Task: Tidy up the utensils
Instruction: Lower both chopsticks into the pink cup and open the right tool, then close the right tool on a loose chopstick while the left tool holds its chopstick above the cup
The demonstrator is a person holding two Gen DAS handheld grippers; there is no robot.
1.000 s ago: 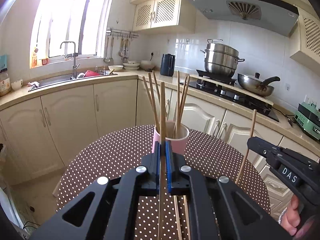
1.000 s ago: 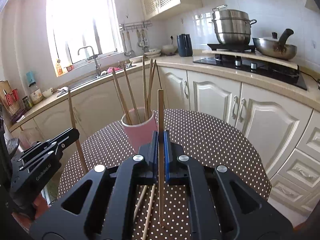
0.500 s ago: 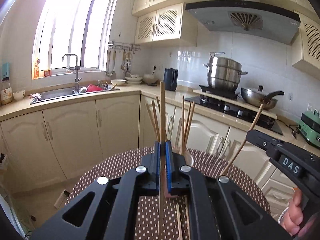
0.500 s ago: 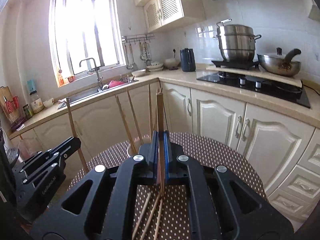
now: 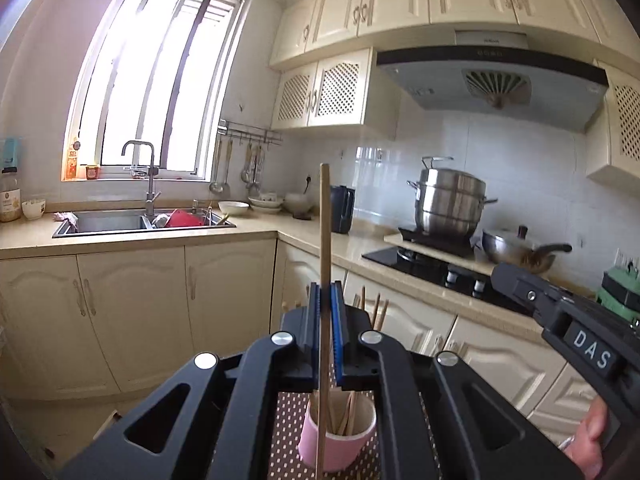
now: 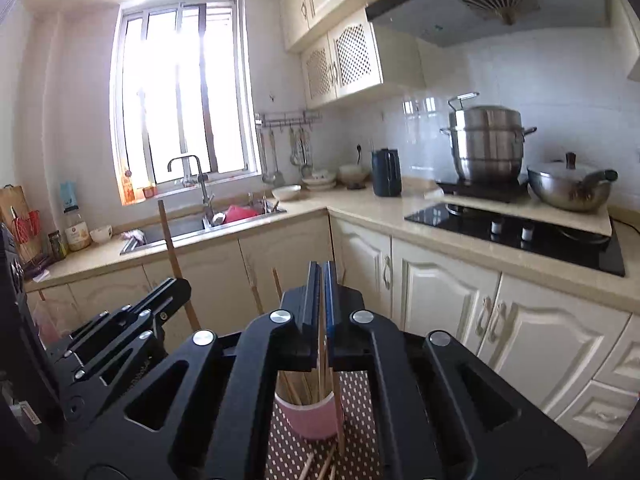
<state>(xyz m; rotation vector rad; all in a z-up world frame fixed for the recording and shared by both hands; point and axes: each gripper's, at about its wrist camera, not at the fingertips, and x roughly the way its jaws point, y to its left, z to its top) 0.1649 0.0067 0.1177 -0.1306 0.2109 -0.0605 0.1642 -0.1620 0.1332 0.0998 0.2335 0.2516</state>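
My left gripper (image 5: 327, 294) clamps one upright wooden chopstick (image 5: 324, 240) above the pink cup (image 5: 338, 446) of chopsticks on the dotted tablecloth (image 5: 286, 420).

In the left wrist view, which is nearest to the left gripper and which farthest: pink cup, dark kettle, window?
1. pink cup, just below the left gripper, on the table.
2. dark kettle, on the corner counter.
3. window, behind the sink, upper left.

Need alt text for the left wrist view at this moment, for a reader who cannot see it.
The left gripper is shut on one upright wooden chopstick, above a pink cup that holds more chopsticks on a dotted tablecloth. The right gripper reaches in from the right edge. Behind are cream kitchen cabinets, a sink under a bright window and a steel pot on the stove.
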